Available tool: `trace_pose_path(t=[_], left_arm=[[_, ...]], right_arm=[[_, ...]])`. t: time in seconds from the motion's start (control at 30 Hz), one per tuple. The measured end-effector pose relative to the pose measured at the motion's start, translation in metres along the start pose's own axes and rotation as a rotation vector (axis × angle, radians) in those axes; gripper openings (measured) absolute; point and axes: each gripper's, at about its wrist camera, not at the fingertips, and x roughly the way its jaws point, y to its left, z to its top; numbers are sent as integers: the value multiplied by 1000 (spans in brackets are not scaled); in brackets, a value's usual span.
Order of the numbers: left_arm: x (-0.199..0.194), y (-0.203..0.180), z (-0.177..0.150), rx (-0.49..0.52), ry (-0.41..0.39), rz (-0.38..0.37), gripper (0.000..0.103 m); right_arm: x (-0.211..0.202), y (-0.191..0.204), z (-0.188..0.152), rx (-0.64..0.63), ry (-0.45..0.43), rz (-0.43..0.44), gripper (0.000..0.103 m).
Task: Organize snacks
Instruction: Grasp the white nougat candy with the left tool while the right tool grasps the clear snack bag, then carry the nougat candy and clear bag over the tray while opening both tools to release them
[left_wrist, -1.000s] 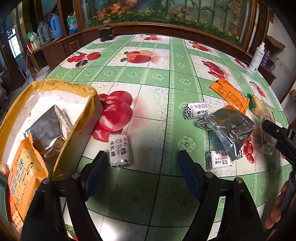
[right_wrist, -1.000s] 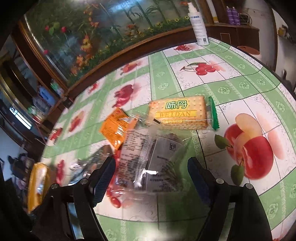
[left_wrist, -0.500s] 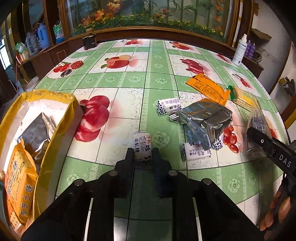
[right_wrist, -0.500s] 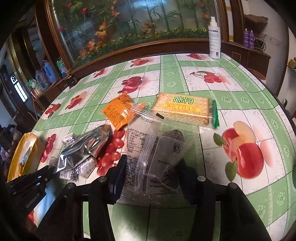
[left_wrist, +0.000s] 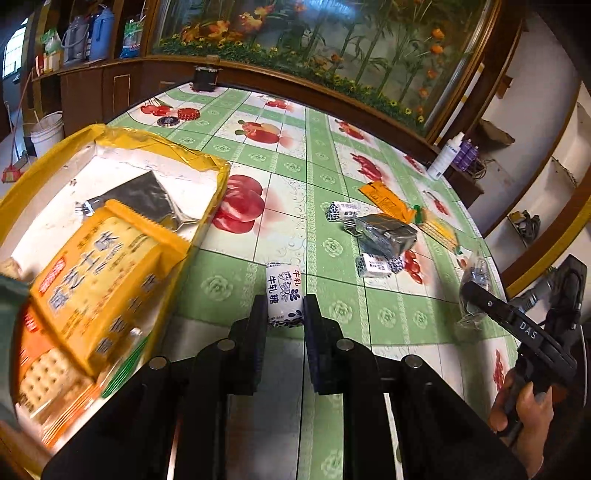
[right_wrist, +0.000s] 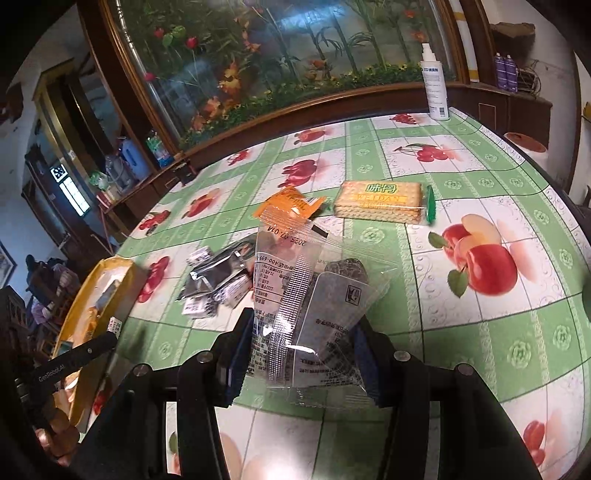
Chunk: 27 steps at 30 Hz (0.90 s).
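Note:
My left gripper (left_wrist: 285, 317) is shut on a small white-and-blue nougat candy (left_wrist: 283, 293), lifted just off the table beside the yellow box (left_wrist: 207, 166). That box holds an orange cracker pack (left_wrist: 99, 266) and a silver pouch (left_wrist: 140, 195). My right gripper (right_wrist: 301, 352) is shut on a clear plastic snack bag (right_wrist: 314, 295) with a dark piece inside, raised above the table. Left lying on the cloth are a silver pouch (left_wrist: 384, 230), two more candies (left_wrist: 375, 264), an orange sachet (right_wrist: 290, 205) and a Weidan cracker pack (right_wrist: 380, 201).
A round table with a green fruit-print cloth (right_wrist: 517, 332). A white spray bottle (right_wrist: 434, 88) stands at the far edge. A wooden cabinet with a flower mural curves behind. A person's hand (left_wrist: 524, 410) holds the right tool at the lower right of the left wrist view.
Both grippers went from open to shut, the left on the candy and the right on the clear bag. Both have since risen, and the left one swung toward the yellow box.

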Motion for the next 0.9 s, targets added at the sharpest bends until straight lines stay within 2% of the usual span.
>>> trace_pose_path(t=[0.07, 0.17, 0.4, 0.67, 0.9], left_arm=[[-10, 2, -5, -2, -10, -10, 16], [-21, 1, -9, -1, -19, 14, 16], [-46, -11, -15, 57, -57, 166, 16], [-70, -8, -23, 85, -106, 293, 17], [-90, 6, -28, 77, -145, 358, 17]], right_arm=[[-6, 3, -4, -2, -9, 25, 52], [-16, 8, -9, -3, -24, 71, 52], [-36, 45, -23, -64, -37, 162, 52], [-49, 89, -39, -145, -34, 222, 52], [-53, 123, -49, -212, -24, 263, 52]])
